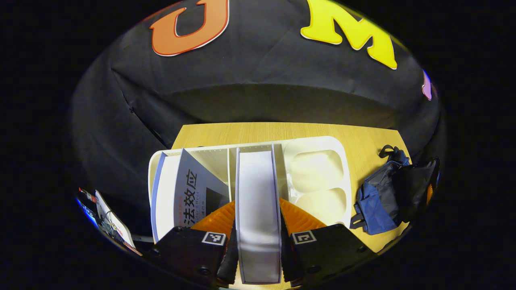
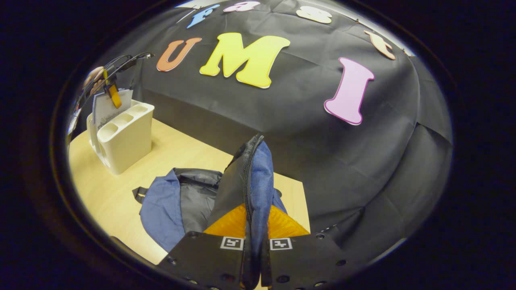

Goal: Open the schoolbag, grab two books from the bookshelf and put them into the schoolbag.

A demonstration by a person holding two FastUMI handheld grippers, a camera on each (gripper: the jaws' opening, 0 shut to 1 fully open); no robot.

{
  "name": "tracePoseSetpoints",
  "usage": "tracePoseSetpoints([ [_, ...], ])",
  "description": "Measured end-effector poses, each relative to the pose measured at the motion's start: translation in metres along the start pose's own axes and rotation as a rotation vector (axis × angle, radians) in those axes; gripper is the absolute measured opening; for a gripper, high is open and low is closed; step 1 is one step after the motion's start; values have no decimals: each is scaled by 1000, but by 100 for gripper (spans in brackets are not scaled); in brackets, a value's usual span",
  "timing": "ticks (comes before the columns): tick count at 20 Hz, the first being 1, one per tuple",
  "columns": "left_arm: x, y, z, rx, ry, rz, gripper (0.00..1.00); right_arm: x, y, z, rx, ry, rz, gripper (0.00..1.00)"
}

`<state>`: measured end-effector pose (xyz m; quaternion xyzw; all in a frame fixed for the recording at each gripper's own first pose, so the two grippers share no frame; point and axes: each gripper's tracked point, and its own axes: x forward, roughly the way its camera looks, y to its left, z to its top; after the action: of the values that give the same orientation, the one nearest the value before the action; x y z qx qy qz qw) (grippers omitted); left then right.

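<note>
In the white plastic bookshelf (image 1: 318, 149) on the pale wooden desk (image 1: 363, 137), a grey-covered book (image 1: 193, 193) leans in the left compartment. In the middle compartment the left gripper (image 1: 258, 237) is clenched on an upright white-edged book (image 1: 258, 201). Right of the bookshelf lies the blue and black fabric schoolbag (image 2: 169, 201); the right gripper (image 2: 253, 225) pinches its raised zipper edge.

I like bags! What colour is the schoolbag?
Blue and grey-black; the schoolbag shows best in the right gripper view.
</note>
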<state>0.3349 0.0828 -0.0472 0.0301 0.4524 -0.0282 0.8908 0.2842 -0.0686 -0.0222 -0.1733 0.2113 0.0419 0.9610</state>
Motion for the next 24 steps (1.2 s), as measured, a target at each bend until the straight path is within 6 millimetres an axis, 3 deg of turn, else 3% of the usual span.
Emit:
tracePoseSetpoints([
  [7,-50,-9,-10,2,-65,-12,43,-5,6,0,-16,-3,-1,9],
  [16,-134,5,-68,-28,-179,-3,44,-4,17,-7,-24,6,16,9],
  [20,-146,10,-104,-130,-204,-36,44,-1,18,-9,-27,12,15,9],
  [24,-151,0,-137,-218,-209,-119,44,1,19,-10,-36,18,17,9],
])
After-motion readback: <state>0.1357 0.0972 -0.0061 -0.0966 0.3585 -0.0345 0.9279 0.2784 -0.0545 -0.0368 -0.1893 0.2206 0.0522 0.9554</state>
